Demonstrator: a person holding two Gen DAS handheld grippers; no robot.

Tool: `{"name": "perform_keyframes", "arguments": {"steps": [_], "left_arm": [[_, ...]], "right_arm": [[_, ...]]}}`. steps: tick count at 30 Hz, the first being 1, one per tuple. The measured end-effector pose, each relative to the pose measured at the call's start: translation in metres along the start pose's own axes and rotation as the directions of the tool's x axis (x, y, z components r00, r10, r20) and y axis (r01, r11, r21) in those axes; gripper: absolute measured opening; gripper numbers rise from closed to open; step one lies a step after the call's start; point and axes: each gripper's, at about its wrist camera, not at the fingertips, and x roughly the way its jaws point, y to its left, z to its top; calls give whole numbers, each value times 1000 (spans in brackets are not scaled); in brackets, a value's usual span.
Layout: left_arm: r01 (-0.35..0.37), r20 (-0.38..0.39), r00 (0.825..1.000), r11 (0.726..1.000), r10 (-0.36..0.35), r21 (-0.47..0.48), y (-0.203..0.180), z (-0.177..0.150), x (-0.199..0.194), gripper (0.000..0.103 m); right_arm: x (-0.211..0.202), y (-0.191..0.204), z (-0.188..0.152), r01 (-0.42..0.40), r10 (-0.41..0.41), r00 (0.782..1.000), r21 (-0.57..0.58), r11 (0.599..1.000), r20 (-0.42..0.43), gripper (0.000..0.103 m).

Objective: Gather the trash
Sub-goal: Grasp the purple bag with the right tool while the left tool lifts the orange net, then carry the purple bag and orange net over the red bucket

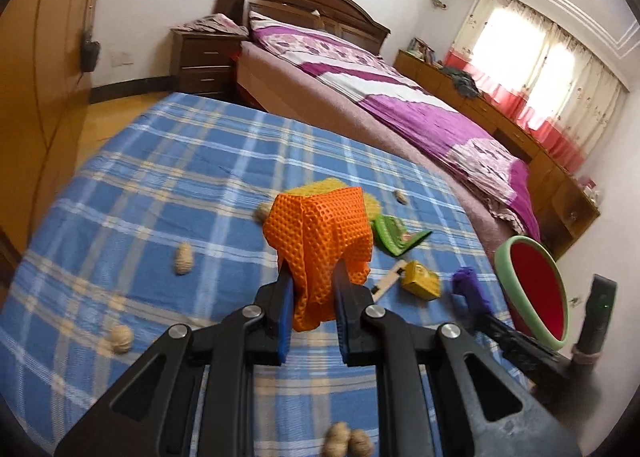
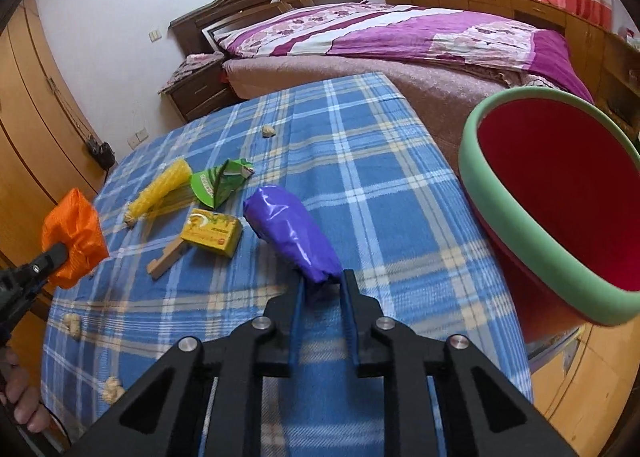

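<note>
My left gripper is shut on an orange foam net, held above the blue plaid tablecloth. The right wrist view shows that net at the far left. My right gripper is shut on the near end of a crumpled purple wrapper, which stretches away over the cloth. A red bin with a green rim stands tilted just right of the table. Its mouth faces the right gripper.
On the cloth lie a yellow box, a green wrapper, a yellow foam net, a wooden piece and several beige nut shells. A bed lies beyond the table. Wooden wardrobes stand at the left.
</note>
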Motion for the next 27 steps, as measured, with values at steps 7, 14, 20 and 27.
{"name": "perform_keyframes", "arguments": {"steps": [7, 14, 20, 27], "left_arm": [[-43, 4, 999, 997, 43, -61, 30, -4, -8, 17], [-65, 17, 998, 996, 66, -62, 35, -5, -14, 17], [-54, 9, 998, 997, 55, -47, 27, -6, -15, 17], [-14, 26, 1000, 1000, 15, -14, 8, -5, -28, 17]], "right_arm": [[-23, 6, -2, -33, 33, 998, 13, 999, 48, 18], [-31, 7, -5, -70, 68, 996, 26, 997, 52, 17], [-51, 4, -7, -82, 79, 993, 28, 996, 91, 17], [-80, -1, -9, -90, 84, 985, 34, 995, 154, 17]]}}
